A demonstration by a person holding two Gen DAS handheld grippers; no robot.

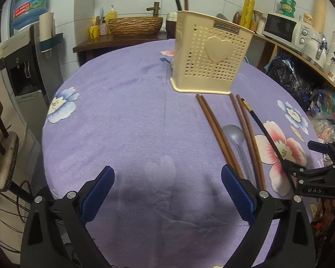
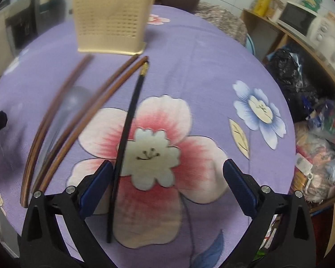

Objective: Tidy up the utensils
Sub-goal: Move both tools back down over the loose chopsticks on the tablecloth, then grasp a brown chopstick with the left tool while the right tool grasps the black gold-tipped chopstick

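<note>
The right gripper (image 2: 167, 185) stands released, jaws spread wide, directly over the purple flowered tablecloth (image 2: 189, 67). The black chopstick (image 2: 125, 138) lies on the cloth between the jaws, close against the inside of the finger at 9 o'clock and well apart from the finger at 3 o'clock. Its near end sits below the jaws at 6 o'clock; its gold-banded tip points away toward 12 o'clock.

The step in hand is judged to be the pick-up of this chopstick. Recommended procedure:

1. Shift the right gripper toward 9 o'clock until the stick lies midway between the pads. An off-centre close is likely to push the stick sideways rather than grip it.
2. Lower until the pads straddle the stick at cloth level. The cloth looks soft, and the stick is thin and may roll.
3. Close near the stick's middle to limit tipping during the lift.

The left gripper (image 1: 167, 192) is also released and holds nothing; it hovers over bare cloth at the near edge of the table.

Farther out, at 10 to 11 o'clock in the right wrist view, two pairs of brown chopsticks (image 2: 93, 109) lie with a grey spoon (image 2: 74, 100) between the pairs. Keep the closing jaw clear of them.

Farthest, at 11 o'clock, the cream perforated holder (image 2: 111, 15) stands upright on the cloth, just beyond the chopstick tips. It is the probable destination; whether it already contains utensils cannot be told.
</note>
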